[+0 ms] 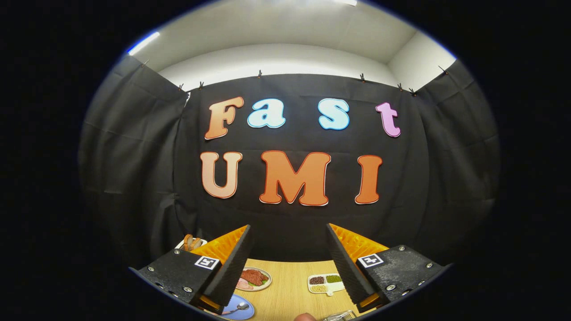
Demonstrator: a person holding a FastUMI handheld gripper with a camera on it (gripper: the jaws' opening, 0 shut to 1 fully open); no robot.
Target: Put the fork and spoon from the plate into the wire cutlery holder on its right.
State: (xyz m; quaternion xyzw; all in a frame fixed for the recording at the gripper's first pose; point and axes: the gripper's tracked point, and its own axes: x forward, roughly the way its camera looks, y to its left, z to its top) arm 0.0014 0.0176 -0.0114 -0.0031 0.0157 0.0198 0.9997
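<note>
My gripper [287,234] is open, held high above the wooden table [290,285] and pointing at the booth's back wall, with nothing between its fingers. Far below, by the left finger, lies a blue plate [243,311] with a spoon [238,307] on it. The fork is hidden from me. A bit of the wire cutlery holder [340,316] peeks out to the right of the plate, below the right finger.
A plate of meat slices [253,278] sits beyond the blue plate. A white divided dish of beans and grains [325,283] stands further right. A plate with bread [192,243] shows past the left finger. A fingertip [305,317] shows nearest me.
</note>
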